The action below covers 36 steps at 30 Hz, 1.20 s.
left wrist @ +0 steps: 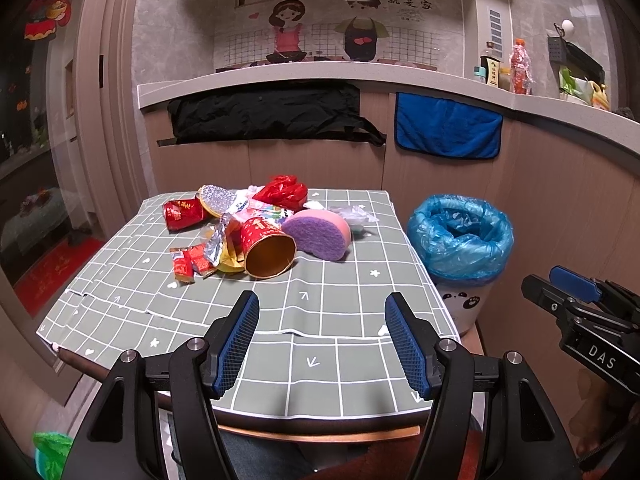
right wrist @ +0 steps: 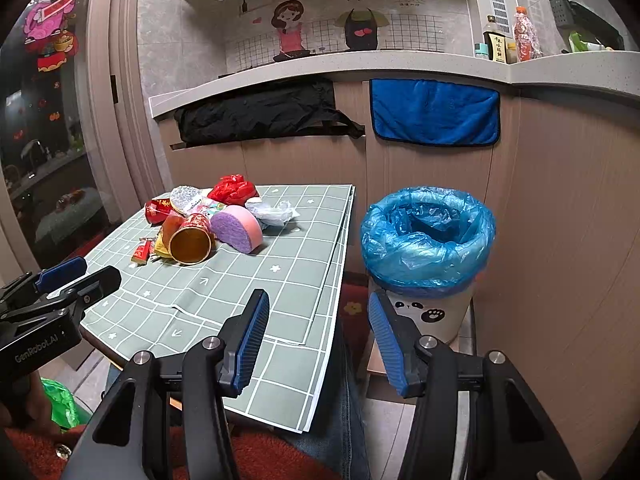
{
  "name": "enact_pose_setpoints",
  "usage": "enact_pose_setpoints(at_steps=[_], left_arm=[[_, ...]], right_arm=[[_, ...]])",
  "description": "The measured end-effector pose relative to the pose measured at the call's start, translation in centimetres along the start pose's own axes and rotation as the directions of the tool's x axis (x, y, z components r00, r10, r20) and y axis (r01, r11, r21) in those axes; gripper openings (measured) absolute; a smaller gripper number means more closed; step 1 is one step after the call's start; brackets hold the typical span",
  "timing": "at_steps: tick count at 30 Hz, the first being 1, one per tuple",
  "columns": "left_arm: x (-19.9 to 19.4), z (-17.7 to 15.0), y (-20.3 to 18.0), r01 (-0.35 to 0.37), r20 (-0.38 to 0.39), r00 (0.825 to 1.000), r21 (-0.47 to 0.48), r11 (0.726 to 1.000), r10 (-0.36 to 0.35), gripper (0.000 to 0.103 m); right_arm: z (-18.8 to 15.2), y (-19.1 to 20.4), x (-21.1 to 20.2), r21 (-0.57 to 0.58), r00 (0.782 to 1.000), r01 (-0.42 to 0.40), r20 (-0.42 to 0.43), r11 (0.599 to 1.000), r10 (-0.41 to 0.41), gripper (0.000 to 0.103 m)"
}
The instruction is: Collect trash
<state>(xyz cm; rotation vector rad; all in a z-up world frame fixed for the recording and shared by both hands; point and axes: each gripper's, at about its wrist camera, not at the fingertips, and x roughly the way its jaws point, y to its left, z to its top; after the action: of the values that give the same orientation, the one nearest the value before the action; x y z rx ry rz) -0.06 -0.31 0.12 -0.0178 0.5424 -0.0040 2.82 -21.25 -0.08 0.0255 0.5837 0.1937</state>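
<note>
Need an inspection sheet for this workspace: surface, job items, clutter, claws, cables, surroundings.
Surface: table under a green checked cloth, front half bare.
Job's things: trash pile at the far side: tipped red cup, second red cup, purple-pink sponge, red bag, wrappers, clear plastic. Bin with blue liner stands right of the table, no trash visible inside.
Clutter: nothing seen beyond the trash.
Grippers: left claw and right claw both open, holding nothing, near the table's front edge.
Cables: nothing seen.
Surroundings: counter with bottles; black cloth and blue towel hang from it.
</note>
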Motion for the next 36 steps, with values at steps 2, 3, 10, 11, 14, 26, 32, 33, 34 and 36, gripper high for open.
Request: enact_pose_setpoints(at_steps=[2, 3, 10, 11, 14, 26, 32, 33, 34, 36], left_arm=[[-0.1, -0.1, -0.2, 0.002, 0.001, 1.000, 0.005, 1.000, -0.002, 0.066], [-0.1, -0.1, -0.2, 0.002, 0.001, 1.000, 0.005, 1.000, -0.002, 0.066], [0.0, -0.2, -0.4, -0.002, -0.005, 1.000, 0.001, 1.000, 0.002, 0.066], [0.0, -0.2, -0.4, -0.002, -0.005, 1.000, 0.002, 1.000, 0.002, 0.066], [0.0, -0.3, -0.5, 0.003, -0.006, 1.000, 0.006, 1.000, -0.002, 0.066], [1.2, 0.4, 1.2, 0.091, -0.043, 0.995, -0.028, 0.995, -0.092, 0.065], [3.7, 1.7, 4.0, 0.100, -0.068, 0.992, -0.041, 0.994, -0.102, 0.061], [4.0, 2.0, 4.7, 0.084, -0.058, 0.995, -0.042, 0.996, -0.086, 0.061], [4.4, 2.2, 5.5, 0.064, -0.049, 0.997, -0.046, 0.997, -0.067, 0.061], [5.2, 2.7, 7.4, 0.029, -0.039, 0.999, -0.068, 0.997, -0.032, 0.061]], right_arm=[[0.0, -0.1, 0.1, -0.001, 1.000, 0.001, 0.000, 1.000, -0.001, 0.049], [0.0, -0.1, 0.1, -0.001, 1.000, 0.002, 0.001, 1.000, -0.002, 0.049], [0.0, -0.1, 0.1, 0.000, 1.000, 0.003, 0.002, 1.000, -0.003, 0.049], [0.0, -0.1, 0.1, 0.000, 1.000, 0.003, 0.002, 1.000, -0.003, 0.049], [0.0, -0.1, 0.0, -0.002, 1.000, 0.004, 0.003, 1.000, -0.004, 0.049], [0.1, -0.4, 0.2, -0.011, 1.000, 0.005, 0.001, 1.000, -0.005, 0.049], [2.2, 0.2, 1.4, -0.064, 0.999, 0.007, 0.039, 0.998, -0.005, 0.049], [2.6, 0.4, 1.9, -0.073, 0.999, 0.002, 0.042, 0.997, 0.001, 0.049], [3.2, 0.6, 2.5, -0.085, 0.999, -0.008, 0.043, 0.996, 0.012, 0.049], [4.0, 1.2, 3.6, -0.102, 0.999, -0.033, 0.036, 0.994, 0.037, 0.049]])
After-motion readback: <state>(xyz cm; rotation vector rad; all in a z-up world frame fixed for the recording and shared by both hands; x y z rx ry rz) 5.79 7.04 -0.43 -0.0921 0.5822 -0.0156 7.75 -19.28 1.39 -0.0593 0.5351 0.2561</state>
